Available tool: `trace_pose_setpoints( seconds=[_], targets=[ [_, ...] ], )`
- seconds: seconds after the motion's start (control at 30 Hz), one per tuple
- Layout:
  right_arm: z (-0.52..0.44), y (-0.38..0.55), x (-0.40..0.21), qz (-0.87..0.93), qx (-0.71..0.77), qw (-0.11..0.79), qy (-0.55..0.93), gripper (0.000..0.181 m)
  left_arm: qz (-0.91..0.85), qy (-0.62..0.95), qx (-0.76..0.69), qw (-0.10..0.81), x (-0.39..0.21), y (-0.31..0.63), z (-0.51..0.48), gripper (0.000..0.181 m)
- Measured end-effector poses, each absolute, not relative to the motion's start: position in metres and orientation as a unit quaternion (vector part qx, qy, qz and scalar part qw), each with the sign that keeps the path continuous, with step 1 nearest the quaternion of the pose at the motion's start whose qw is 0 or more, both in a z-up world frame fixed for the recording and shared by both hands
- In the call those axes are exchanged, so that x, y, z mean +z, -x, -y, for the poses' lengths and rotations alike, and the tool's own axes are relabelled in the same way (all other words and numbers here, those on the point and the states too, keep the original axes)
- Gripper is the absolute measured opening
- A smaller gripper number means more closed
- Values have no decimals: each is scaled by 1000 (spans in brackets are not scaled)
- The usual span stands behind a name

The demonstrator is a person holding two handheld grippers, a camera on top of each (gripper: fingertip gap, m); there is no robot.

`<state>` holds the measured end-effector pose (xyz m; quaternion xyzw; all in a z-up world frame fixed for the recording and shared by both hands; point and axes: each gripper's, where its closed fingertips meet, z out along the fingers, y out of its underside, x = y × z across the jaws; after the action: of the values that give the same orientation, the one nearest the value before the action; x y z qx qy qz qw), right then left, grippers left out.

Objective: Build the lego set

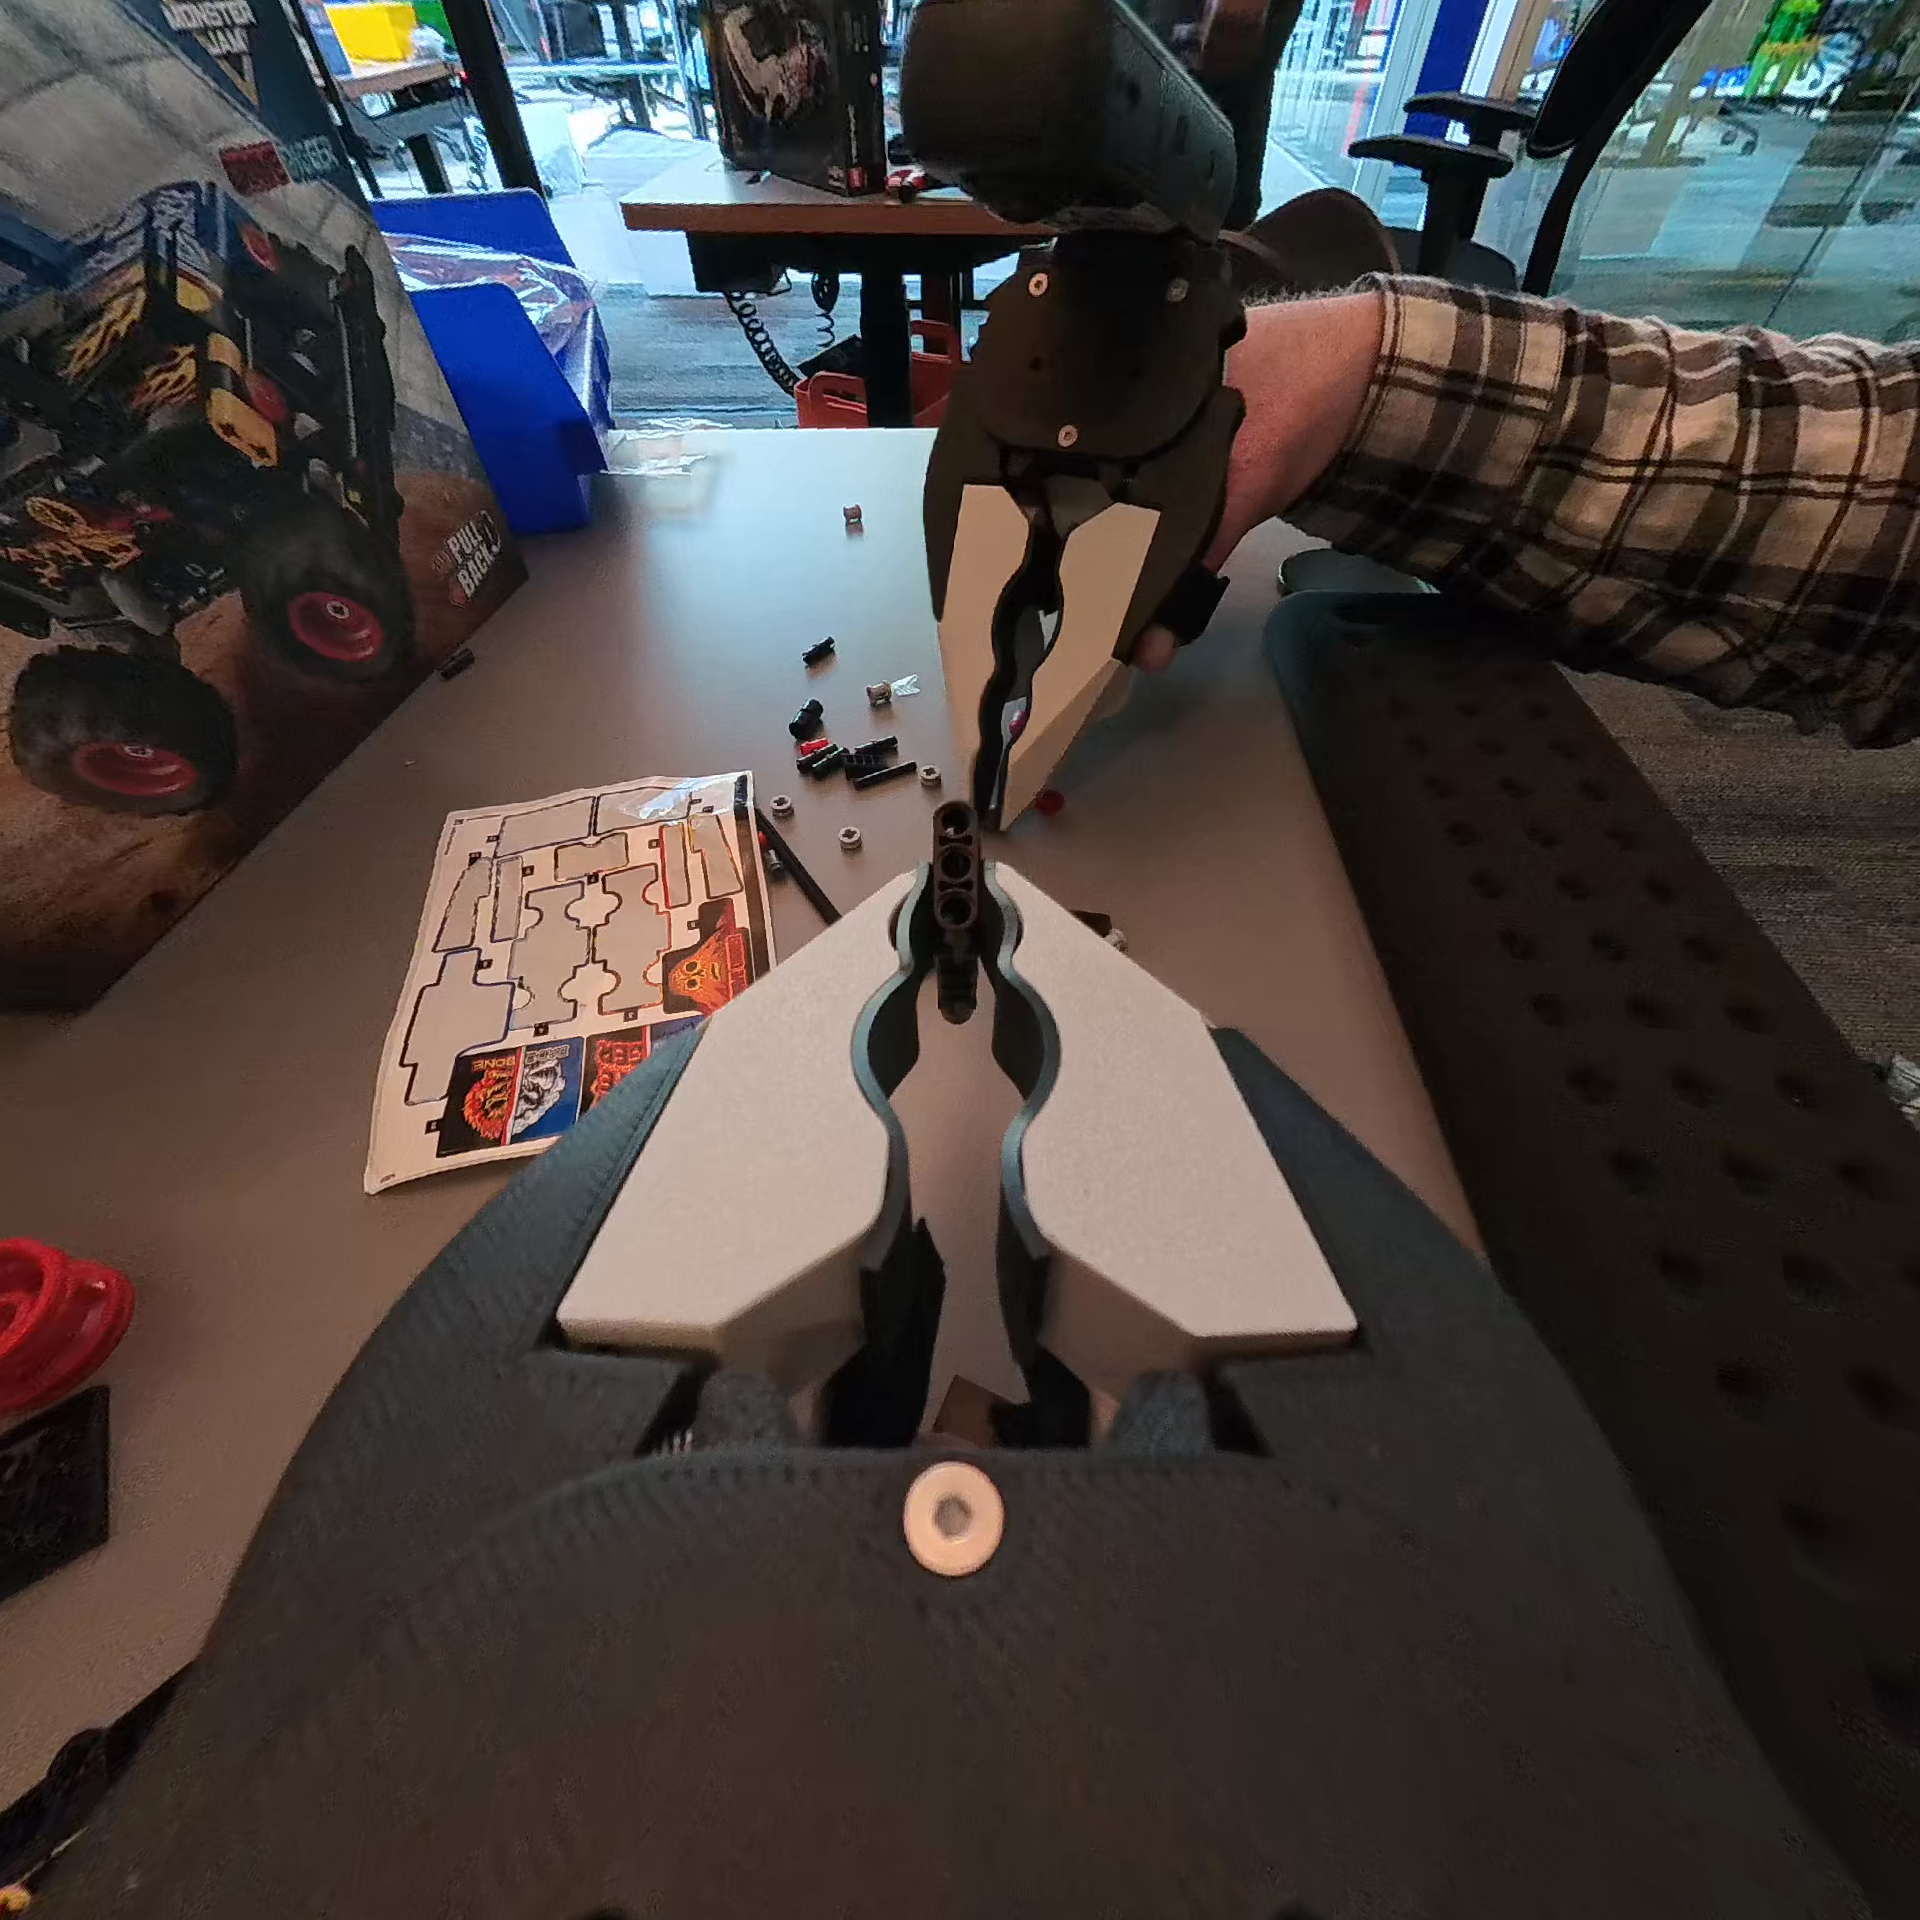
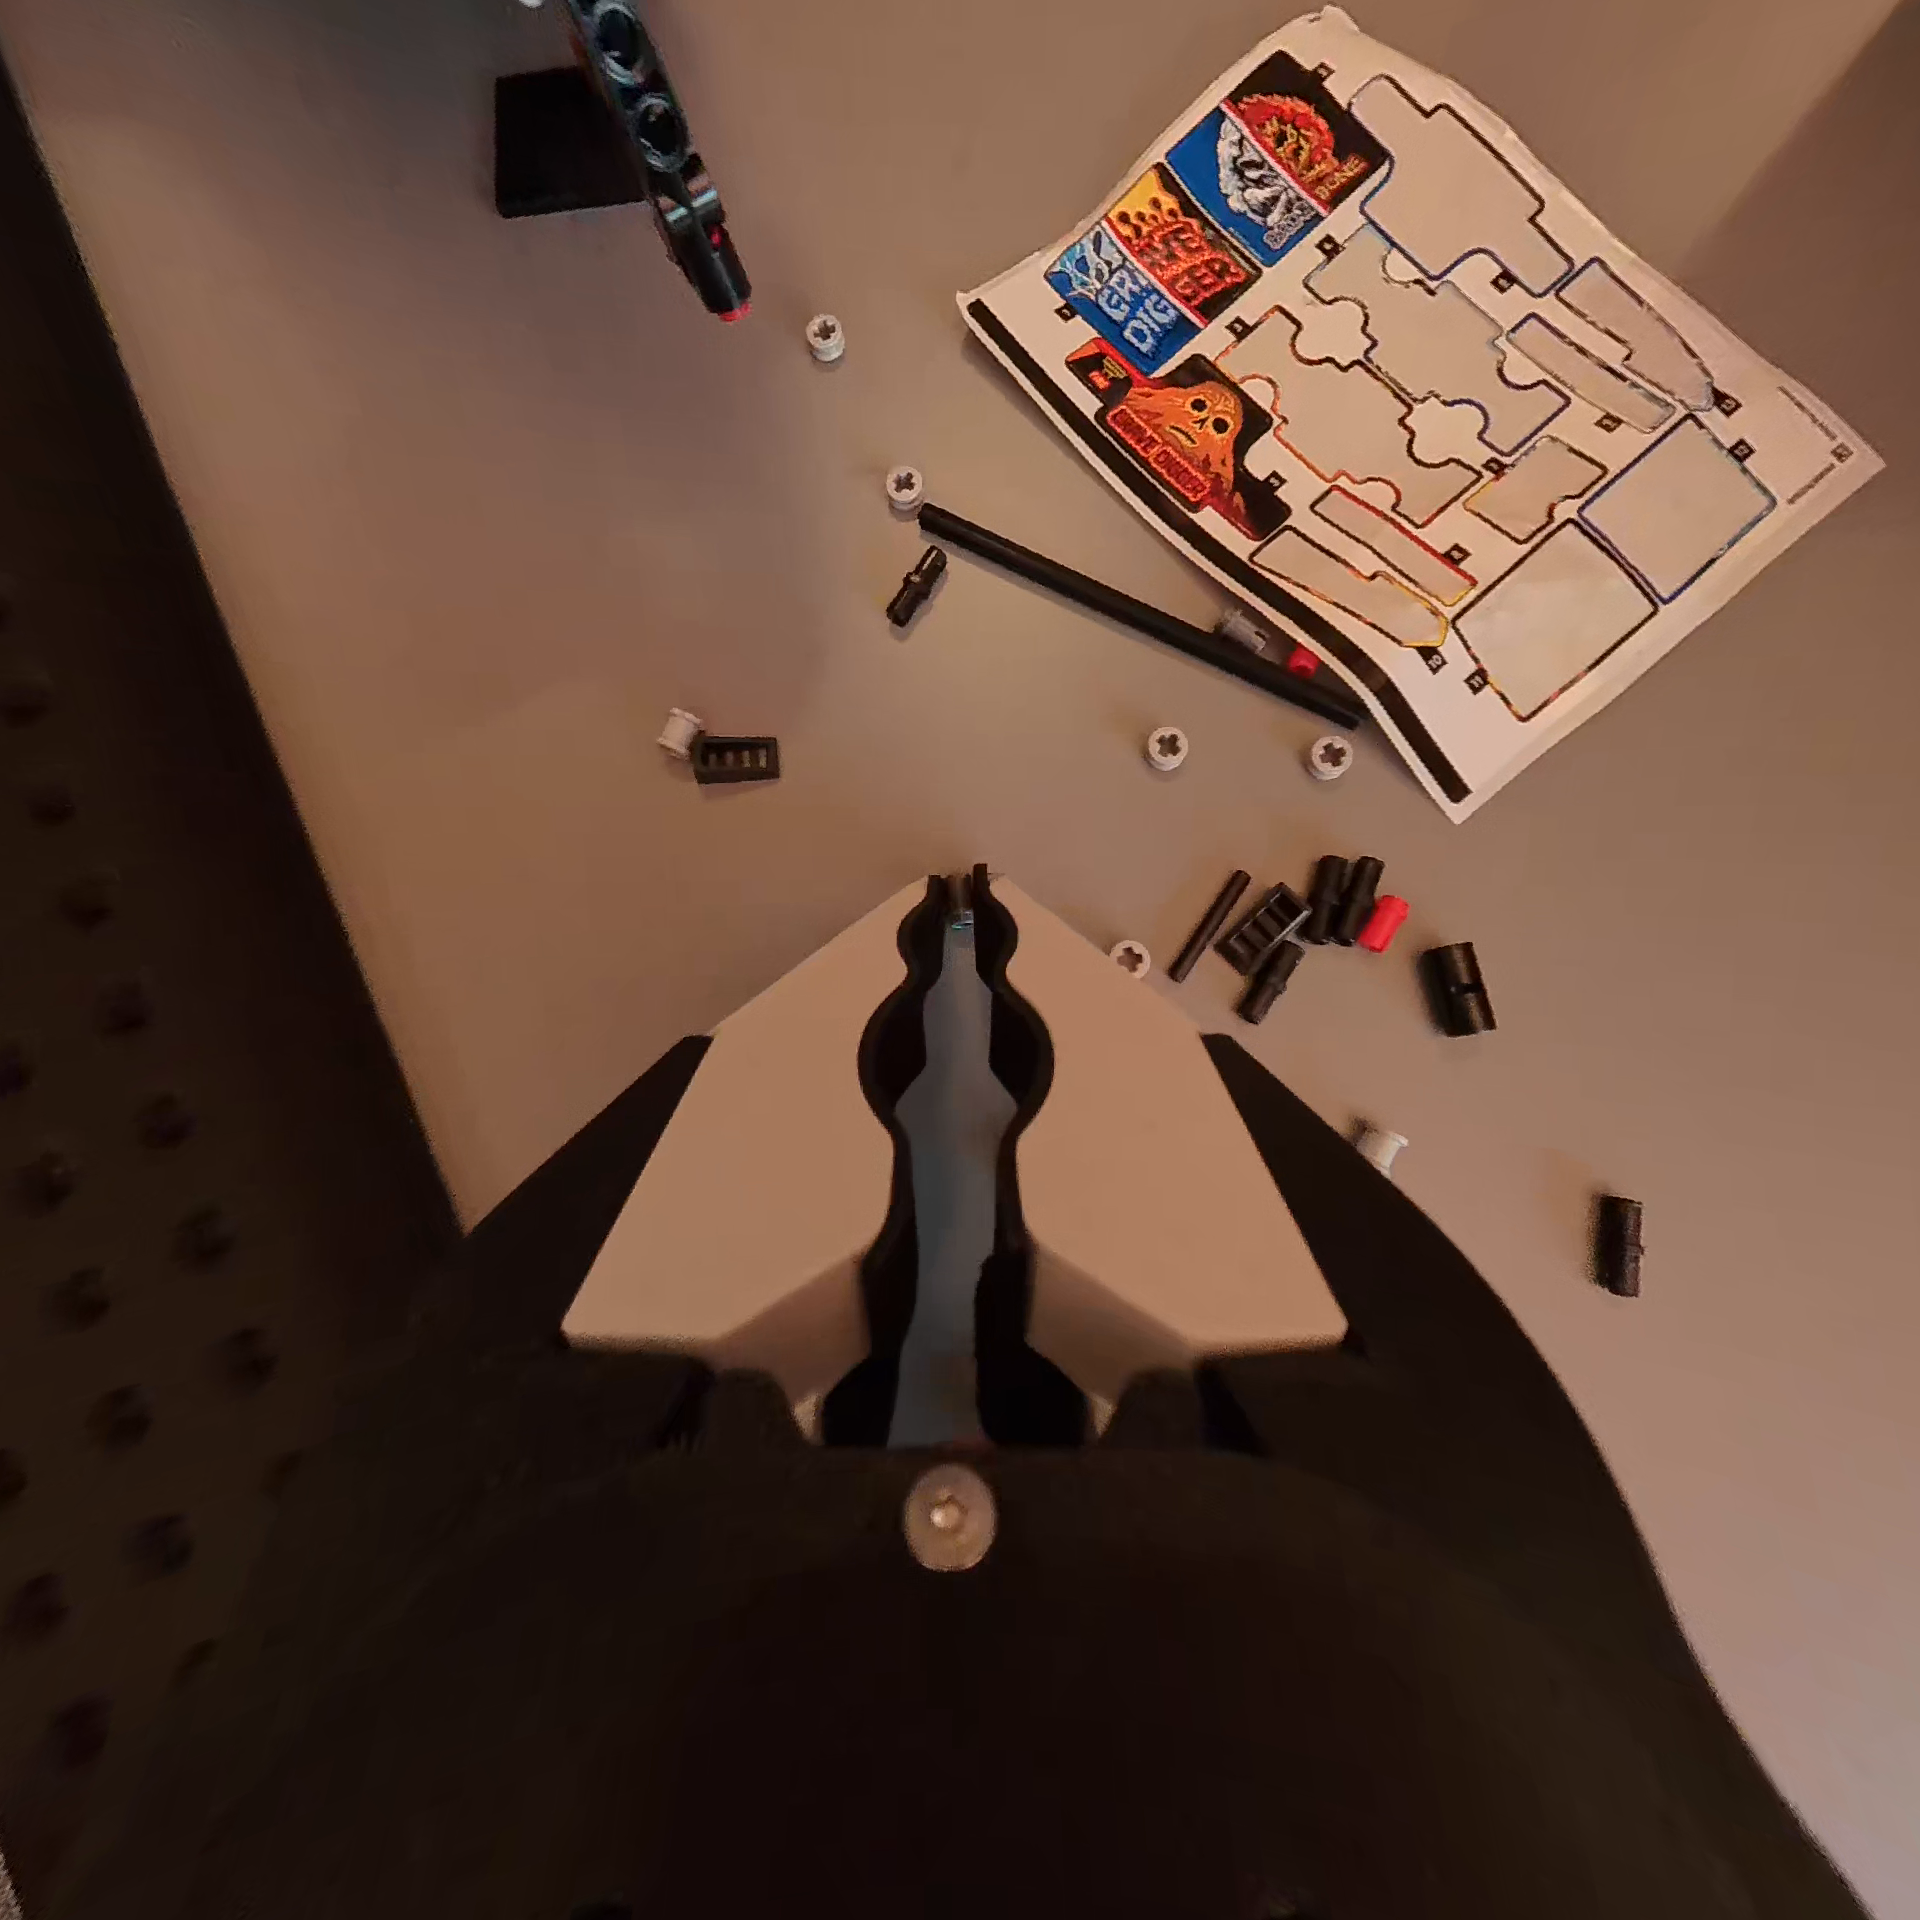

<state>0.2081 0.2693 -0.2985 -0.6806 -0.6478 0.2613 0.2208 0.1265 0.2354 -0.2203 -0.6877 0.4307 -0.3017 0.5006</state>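
A: In the left wrist view, the left tool (image 1: 956, 904) is clamped on a black beam (image 1: 955, 883) with round holes, held upright at centre frame above the tabletop (image 1: 644, 665). How does it handle?

B: I judge it light, stiff and smooth plastic. It could twist if pinched at one end, so a hold across the flat sides near the middle is best. The right tool (image 1: 992, 810) hangs point-down just behind it, nearly closed; something small and reddish sits between its fingers, but I cannot tell if it is gripped.

A: And the right wrist view?

B: The beam (image 2: 665, 156) sits upper left with a red-tipped pin at its lower end. The right tool (image 2: 961, 883) at centre looks almost shut on something tiny. Loose black pins (image 2: 1340, 899) lie right of centre, a sticker sheet (image 2: 1455, 405) upper right.
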Motion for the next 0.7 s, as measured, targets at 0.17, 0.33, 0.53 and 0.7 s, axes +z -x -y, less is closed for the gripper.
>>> trace_pose_setpoints(
  seconds=[0.17, 0.33, 0.53, 0.7],
  targets=[
    [-269, -211, -298, 640, 265, 227, 684, 9, -431, 690, -304, 495, -223, -127, -235, 7],
    [-269, -211, -298, 639, 267, 235, 682, 3, -432, 691, -305, 493, -224, -127, -235, 6],
    [-268, -210, -298, 636, 276, 239, 680, 3, -433, 692, -306, 489, -225, -127, -235, 6],
    [-265, -199, -285, 644, 271, 265, 664, 2, -442, 693, -300, 484, -223, -129, -232, 7]
  ],
)
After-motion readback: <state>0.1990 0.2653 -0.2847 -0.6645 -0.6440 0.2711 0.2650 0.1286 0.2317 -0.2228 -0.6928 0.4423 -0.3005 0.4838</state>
